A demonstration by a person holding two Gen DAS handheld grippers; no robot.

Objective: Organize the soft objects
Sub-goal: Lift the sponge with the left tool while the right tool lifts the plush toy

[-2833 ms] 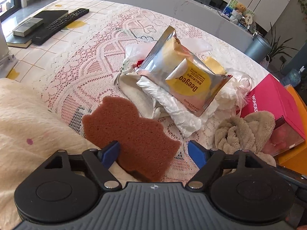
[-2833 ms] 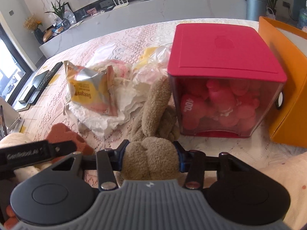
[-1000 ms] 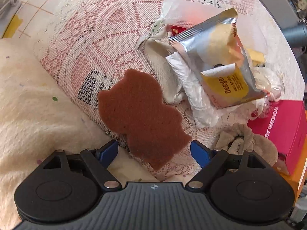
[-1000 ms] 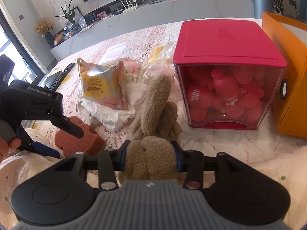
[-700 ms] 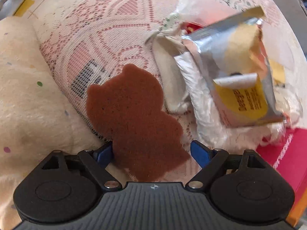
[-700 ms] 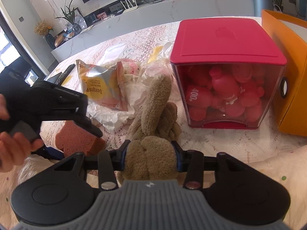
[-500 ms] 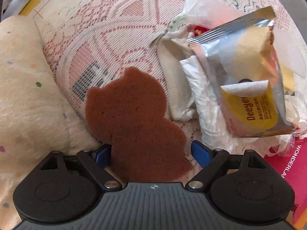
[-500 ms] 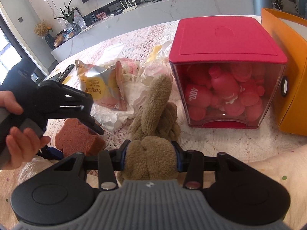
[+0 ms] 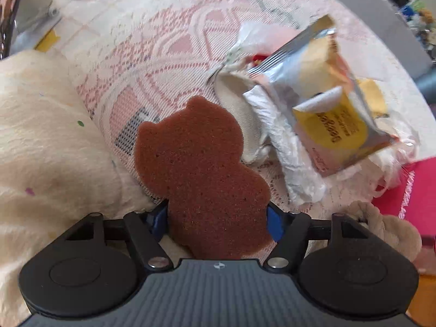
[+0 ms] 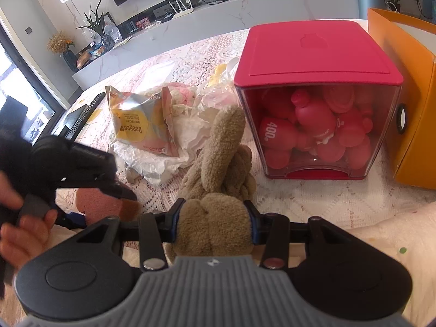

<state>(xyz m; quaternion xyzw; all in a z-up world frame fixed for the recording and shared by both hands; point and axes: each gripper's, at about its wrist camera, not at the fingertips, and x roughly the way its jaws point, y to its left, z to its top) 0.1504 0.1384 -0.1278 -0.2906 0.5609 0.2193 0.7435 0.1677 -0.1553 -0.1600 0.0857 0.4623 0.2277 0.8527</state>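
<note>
The left gripper (image 9: 216, 222) points steeply down at a flat brown bear-shaped sponge (image 9: 200, 169) that lies on the pink-and-white lace cloth (image 9: 163, 62) covering the desk, at the near edge beside a cream fleece blanket with coloured dots (image 9: 41, 147). Its jaws are closing: the sponge's lower end sits between the two blue pads, which stand right at its sides, though whether they already press on it cannot be told. In the right wrist view a hand (image 10: 19, 231) holds this left gripper over the sponge. The right gripper (image 10: 214, 227) has its jaws pinched on a tan fluffy knotted towel (image 10: 218, 163), the blue pads sunk into the bundle's near end while the rest of it rests on the lace cloth, stretching toward a red-lidded clear plastic box full of red soft toys (image 10: 316, 100). Just right of that box stands an orange box (image 10: 408, 103). Beyond the sponge lies a heap of crumpled white plastic bags (image 9: 288, 147) and a beige cloth pouch (image 9: 239, 109), topped by a silver and yellow snack packet (image 9: 324, 103). A black remote control (image 10: 81, 117) lies at the far left of the desk.
</note>
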